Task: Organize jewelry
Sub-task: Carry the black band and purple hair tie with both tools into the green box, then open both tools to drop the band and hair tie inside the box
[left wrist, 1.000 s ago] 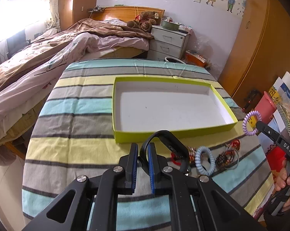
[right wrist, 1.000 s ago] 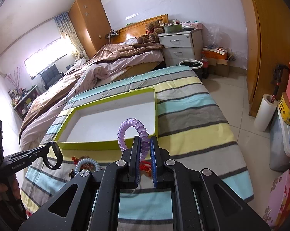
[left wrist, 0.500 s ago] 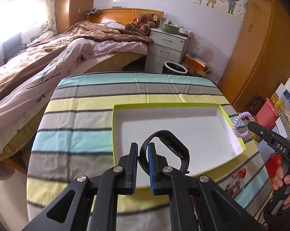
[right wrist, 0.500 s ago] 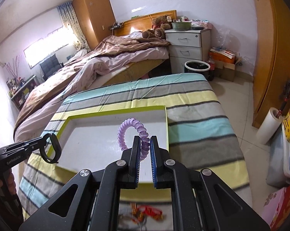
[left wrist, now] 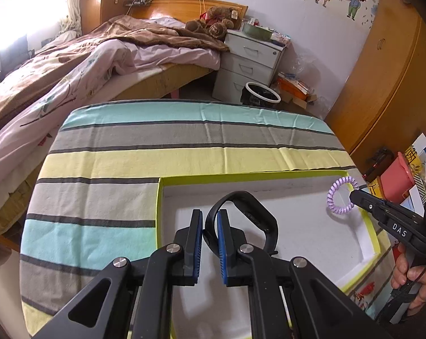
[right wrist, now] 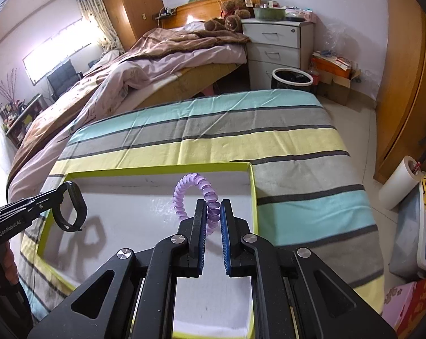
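My left gripper point(left wrist: 210, 216) is shut on a black wristband point(left wrist: 255, 212) and holds it above the left part of the yellow-green tray point(left wrist: 158, 197). My right gripper point(right wrist: 213, 206) is shut on a purple spiral bracelet point(right wrist: 181, 195) and holds it above the tray's right part point(right wrist: 252, 186). Each gripper shows in the other's view: the right gripper point(left wrist: 352, 195) with the purple bracelet point(left wrist: 338, 195), the left gripper point(right wrist: 61, 190) with the wristband point(right wrist: 77, 209). The tray's white floor is bare.
The tray lies on a table under a striped cloth point(left wrist: 184, 130). A bed point(left wrist: 71, 65), a white nightstand point(left wrist: 249, 62) and a bin point(left wrist: 262, 96) stand beyond. A wardrobe point(left wrist: 382, 70) and boxes point(left wrist: 396, 178) are at the right.
Both grippers have moved forward from the table's near edge to over the tray, each carrying its piece. The loose jewelry near the front edge has dropped out of view.
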`<action>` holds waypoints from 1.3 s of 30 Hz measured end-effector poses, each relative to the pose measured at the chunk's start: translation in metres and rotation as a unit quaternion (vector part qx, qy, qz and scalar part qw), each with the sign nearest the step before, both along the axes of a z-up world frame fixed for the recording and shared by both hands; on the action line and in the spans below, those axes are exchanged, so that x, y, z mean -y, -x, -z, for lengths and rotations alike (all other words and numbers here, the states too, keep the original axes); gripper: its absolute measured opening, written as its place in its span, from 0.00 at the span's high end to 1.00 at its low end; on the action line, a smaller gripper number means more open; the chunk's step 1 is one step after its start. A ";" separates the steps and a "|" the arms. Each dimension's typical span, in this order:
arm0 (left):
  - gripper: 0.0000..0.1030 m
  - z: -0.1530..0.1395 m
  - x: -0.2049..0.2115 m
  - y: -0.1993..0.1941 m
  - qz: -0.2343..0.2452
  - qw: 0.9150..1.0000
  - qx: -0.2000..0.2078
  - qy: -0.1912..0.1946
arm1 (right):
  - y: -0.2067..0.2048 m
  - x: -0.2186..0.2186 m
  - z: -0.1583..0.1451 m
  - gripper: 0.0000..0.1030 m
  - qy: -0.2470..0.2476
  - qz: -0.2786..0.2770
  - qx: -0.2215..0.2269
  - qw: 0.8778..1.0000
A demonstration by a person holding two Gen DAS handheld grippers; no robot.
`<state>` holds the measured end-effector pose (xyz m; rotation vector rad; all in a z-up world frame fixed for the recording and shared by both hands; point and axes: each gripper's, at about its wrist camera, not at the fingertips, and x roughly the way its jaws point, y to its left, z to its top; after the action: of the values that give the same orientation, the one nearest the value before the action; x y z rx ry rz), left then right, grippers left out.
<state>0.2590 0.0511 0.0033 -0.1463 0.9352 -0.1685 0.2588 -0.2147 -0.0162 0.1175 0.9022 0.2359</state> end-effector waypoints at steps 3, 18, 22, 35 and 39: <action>0.90 0.008 0.001 -0.009 -0.001 1.000 -0.011 -0.003 | -0.006 -0.004 0.005 0.90 0.012 -0.006 -0.009 1.000; 0.90 0.027 0.000 -0.018 -0.011 0.999 -0.034 -0.007 | -0.017 -0.015 0.018 0.90 0.069 -0.007 -0.016 0.997; 0.90 0.027 0.000 -0.019 -0.012 0.999 -0.033 -0.006 | -0.017 -0.017 0.020 0.90 0.077 -0.009 -0.016 0.997; 0.90 0.020 -0.003 -0.013 -0.015 1.000 -0.024 -0.002 | -0.012 -0.017 0.015 0.87 0.068 -0.009 -0.005 0.998; 0.86 0.010 -0.003 -0.002 -0.006 1.000 -0.013 0.003 | -0.002 -0.014 0.002 0.85 0.051 -0.016 0.015 0.998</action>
<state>0.2607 0.0540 -0.0064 -0.1601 0.9604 -0.1580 0.2606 -0.2005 -0.0184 0.0043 0.8857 0.2206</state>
